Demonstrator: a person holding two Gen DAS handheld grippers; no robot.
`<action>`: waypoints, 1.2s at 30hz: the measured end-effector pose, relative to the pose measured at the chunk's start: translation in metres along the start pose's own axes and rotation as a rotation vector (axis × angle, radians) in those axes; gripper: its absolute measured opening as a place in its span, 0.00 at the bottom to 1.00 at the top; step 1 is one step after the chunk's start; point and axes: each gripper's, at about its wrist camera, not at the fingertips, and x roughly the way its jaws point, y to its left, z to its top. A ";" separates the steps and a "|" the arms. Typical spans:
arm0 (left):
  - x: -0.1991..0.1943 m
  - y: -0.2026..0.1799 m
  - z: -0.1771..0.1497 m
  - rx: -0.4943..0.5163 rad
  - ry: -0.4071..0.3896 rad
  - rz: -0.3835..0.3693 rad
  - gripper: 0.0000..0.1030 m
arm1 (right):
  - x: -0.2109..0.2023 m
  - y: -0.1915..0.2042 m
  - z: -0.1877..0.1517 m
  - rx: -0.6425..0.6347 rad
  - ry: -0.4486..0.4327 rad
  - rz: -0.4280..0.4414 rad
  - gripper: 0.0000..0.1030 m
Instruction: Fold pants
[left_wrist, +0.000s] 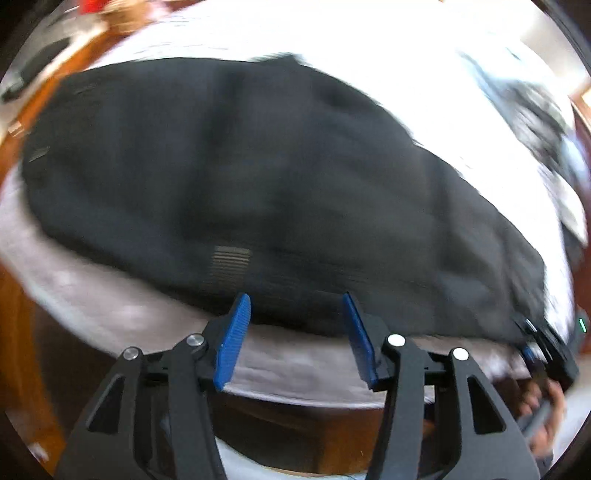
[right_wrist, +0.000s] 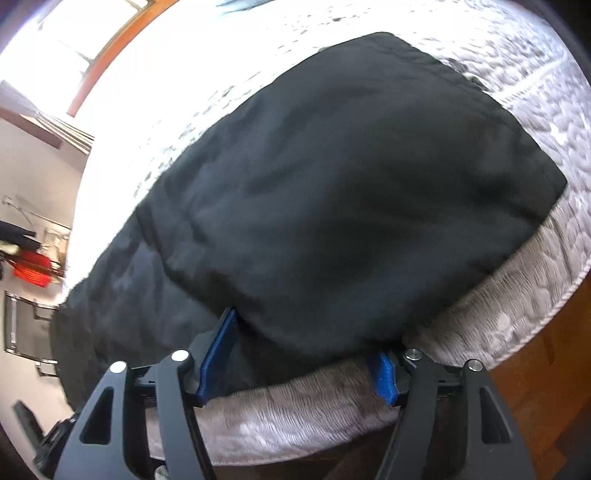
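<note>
Black pants lie spread across a white quilted mattress, folded into a broad dark slab; they also show in the right wrist view. My left gripper is open with its blue pads at the pants' near edge, holding nothing. My right gripper is open, its wide-spread blue pads straddling the near edge of the pants, whose fabric hangs over and hides the pad tips. The right gripper also shows at the lower right of the left wrist view, with the hand that holds it.
The mattress edge runs along the front, with wooden floor beyond it. A wooden bed frame is at the left. Patterned clothes lie at the far right of the bed. A shelf with a red thing stands at the left.
</note>
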 end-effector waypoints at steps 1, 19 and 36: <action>0.003 -0.014 0.000 0.028 0.005 -0.014 0.49 | 0.002 0.004 0.000 -0.005 -0.004 -0.010 0.64; 0.051 -0.073 0.007 0.195 0.017 0.007 0.49 | -0.027 0.023 0.009 -0.153 -0.096 -0.120 0.25; -0.015 0.046 0.019 -0.087 0.011 -0.159 0.56 | 0.003 0.266 -0.105 -1.220 -0.394 -0.556 0.17</action>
